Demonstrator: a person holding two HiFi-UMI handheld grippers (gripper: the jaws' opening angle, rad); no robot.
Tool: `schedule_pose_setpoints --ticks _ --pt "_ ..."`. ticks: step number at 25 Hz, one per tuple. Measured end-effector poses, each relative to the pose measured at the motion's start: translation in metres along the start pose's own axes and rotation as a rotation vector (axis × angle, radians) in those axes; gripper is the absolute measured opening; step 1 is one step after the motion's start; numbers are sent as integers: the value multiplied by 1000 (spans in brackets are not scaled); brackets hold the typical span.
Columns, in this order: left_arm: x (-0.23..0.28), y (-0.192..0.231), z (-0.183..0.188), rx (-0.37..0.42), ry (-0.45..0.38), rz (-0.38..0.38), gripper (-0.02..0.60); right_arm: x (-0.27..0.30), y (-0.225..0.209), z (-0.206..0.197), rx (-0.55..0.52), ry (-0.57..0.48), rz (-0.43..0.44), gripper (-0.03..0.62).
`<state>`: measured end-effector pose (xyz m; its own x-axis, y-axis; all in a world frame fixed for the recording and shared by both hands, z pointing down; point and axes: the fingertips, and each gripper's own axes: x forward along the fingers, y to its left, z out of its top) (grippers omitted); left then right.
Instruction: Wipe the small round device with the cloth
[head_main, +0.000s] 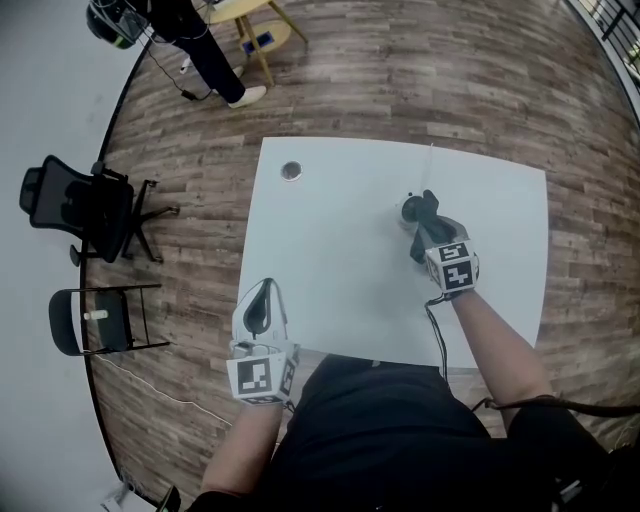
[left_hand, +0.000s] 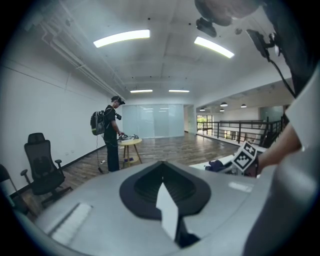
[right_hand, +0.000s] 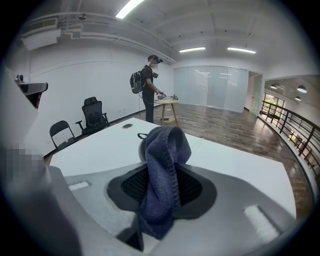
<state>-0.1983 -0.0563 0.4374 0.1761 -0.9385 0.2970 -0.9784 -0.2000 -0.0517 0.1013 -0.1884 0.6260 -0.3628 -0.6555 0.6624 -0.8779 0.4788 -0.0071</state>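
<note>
Device (head_main: 409, 207), small, round and dark, sits on the right half of the white table (head_main: 330, 260), partly hidden by the blue cloth (head_main: 428, 208). The right gripper (head_main: 422, 228) is clenched on the cloth, which bunches out past its jaws just beside the device. The left gripper (head_main: 264, 292) hovers at the table's near left edge with its 2 jaws together and nothing between them.
</note>
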Motion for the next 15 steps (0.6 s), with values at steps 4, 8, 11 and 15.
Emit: schedule_pose_setpoints --ticks 4,8,11,15 --pt "-4 4 -2 -6 10 12 5 3 1 -7 17 15 14 121" --pt "-9 6 -6 -23 17 26 5 9 4 -15 33 31 26 121" --pt "-11 10 -7 -35 14 42 5 12 9 -22 45 49 37 121" --pt "-12 12 -6 -35 19 44 5 16 21 -32 49 79 66 121"
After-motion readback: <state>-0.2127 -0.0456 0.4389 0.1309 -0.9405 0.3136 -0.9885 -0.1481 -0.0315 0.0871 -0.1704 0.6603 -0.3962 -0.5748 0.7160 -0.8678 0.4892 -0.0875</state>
